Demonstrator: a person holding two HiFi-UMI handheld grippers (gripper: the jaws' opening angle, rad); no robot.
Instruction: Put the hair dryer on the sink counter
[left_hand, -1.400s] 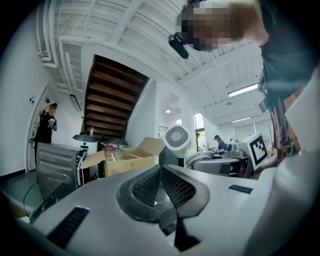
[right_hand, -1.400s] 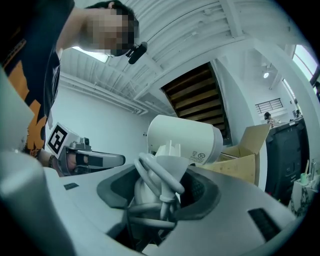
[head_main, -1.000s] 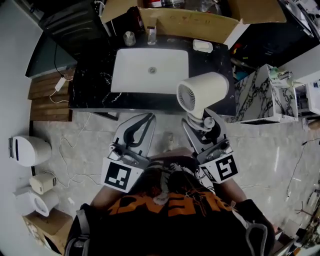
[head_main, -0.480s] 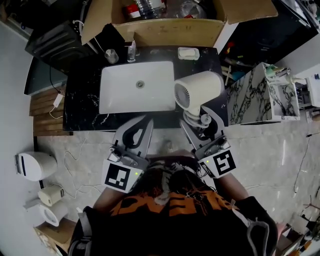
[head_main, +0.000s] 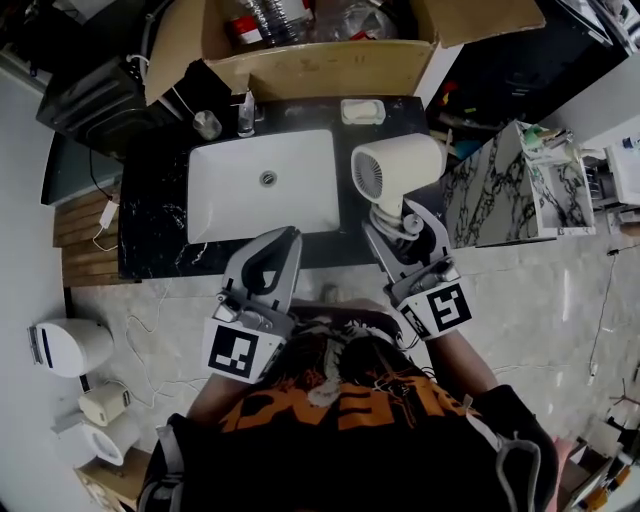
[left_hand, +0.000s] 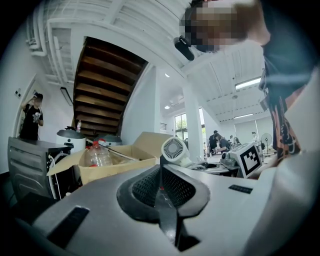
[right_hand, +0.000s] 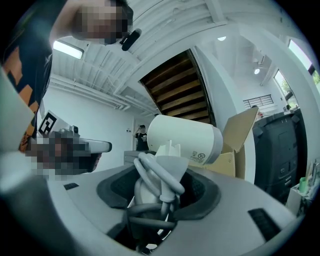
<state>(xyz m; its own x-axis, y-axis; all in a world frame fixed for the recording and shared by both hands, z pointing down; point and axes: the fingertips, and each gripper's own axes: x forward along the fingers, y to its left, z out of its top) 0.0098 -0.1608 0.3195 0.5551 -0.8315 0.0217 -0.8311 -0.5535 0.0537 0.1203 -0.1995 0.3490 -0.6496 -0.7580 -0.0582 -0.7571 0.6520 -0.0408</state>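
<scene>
The black, white-veined stone sink counter (head_main: 160, 215) has a white rectangular basin (head_main: 240, 190) sunk into it, with a small round drain (head_main: 267, 178) near the basin's middle. Along the counter's back edge stand a small grey metal cup (head_main: 208, 124) and, just beside it, a clear narrow container (head_main: 245, 118). A white oblong soap dish (head_main: 362, 111) lies farther right.

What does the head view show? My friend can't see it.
The right tool grips a white hair dryer by its handle, over the right end of the black sink counter, beside the basin. The left tool is shut and empty.
</scene>
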